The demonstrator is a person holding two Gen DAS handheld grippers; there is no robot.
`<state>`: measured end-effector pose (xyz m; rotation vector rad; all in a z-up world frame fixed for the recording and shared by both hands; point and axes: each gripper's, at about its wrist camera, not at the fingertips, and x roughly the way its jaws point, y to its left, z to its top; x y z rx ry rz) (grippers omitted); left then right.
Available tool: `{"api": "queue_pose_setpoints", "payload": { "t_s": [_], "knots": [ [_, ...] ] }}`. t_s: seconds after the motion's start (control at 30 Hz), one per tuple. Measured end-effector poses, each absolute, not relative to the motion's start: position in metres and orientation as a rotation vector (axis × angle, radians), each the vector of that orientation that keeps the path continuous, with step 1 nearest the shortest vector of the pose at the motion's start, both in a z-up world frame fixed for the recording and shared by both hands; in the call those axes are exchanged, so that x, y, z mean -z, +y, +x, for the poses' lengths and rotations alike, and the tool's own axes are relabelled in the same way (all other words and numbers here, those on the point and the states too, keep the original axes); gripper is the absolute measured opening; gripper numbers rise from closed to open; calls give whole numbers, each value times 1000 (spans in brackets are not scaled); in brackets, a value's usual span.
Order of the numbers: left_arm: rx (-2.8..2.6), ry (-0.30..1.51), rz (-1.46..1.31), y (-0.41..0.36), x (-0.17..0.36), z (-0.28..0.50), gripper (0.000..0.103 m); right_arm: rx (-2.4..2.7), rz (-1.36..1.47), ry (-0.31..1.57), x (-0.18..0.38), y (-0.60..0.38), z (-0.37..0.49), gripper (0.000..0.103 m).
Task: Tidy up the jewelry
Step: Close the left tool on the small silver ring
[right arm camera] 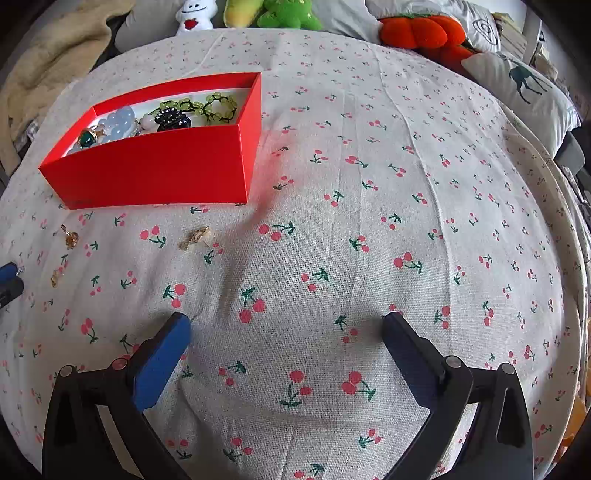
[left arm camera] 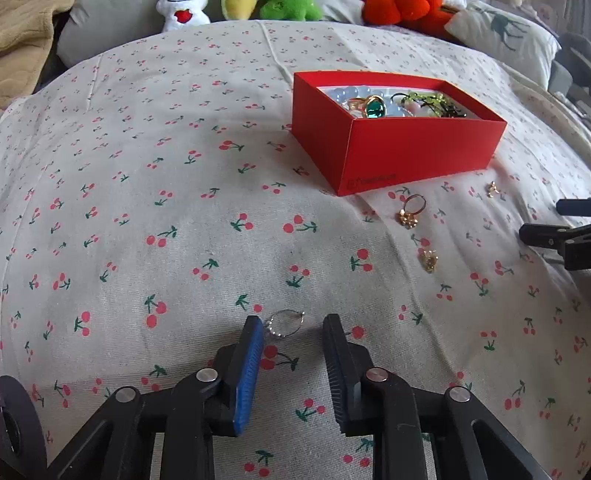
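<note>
Left wrist view: silver ring (left arm camera: 286,324) lies between left gripper (left arm camera: 293,325) tips, jaws spread, unpinched. Right wrist view alone shows right gripper (right arm camera: 286,321) spread wide.

So the whole surface is a bed covered with an off-white woven sheet printed with small red cherries on green stems (right arm camera: 369,221), a few creases running across it. Daylight is soft and even, with faint shadows on the cloth. Along the far edge sits a row of plush toys: a white one with a red heart on its front (left arm camera: 181,14), a yellow-green one (right arm camera: 242,11), a bright green one (left arm camera: 288,9) and a fat orange one (right arm camera: 421,31). A beige knitted blanket (right arm camera: 55,62) is bunched up at the far left. On the right there's a white pillow with a dark green deer print (right arm camera: 528,88).
</note>
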<state>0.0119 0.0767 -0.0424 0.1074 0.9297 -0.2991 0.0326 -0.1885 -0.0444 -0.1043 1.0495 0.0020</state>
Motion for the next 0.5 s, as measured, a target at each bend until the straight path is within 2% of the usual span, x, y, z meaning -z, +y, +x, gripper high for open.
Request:
{"api": "queue_pose_setpoints", "payload": {
  "t_s": [0.13, 0.37, 0.4, 0.43, 0.5],
  "knots": [
    [291, 941, 118, 72, 43, 16, 17, -5, -102, 1057, 44, -189, 34, 103],
    [273, 933, 132, 70, 41, 15, 15, -21, -100, 1077, 43, -189, 36, 103],
    [273, 929, 135, 70, 40, 14, 13, -26, -96, 1079, 42, -189, 37, 103],
    [274, 925, 136, 71, 39, 14, 4, -32, -92, 1080, 42, -189, 37, 103],
    [272, 928, 132, 72, 38, 13, 3, -47, -83, 1081, 41, -186, 39, 103]
  ]
}}
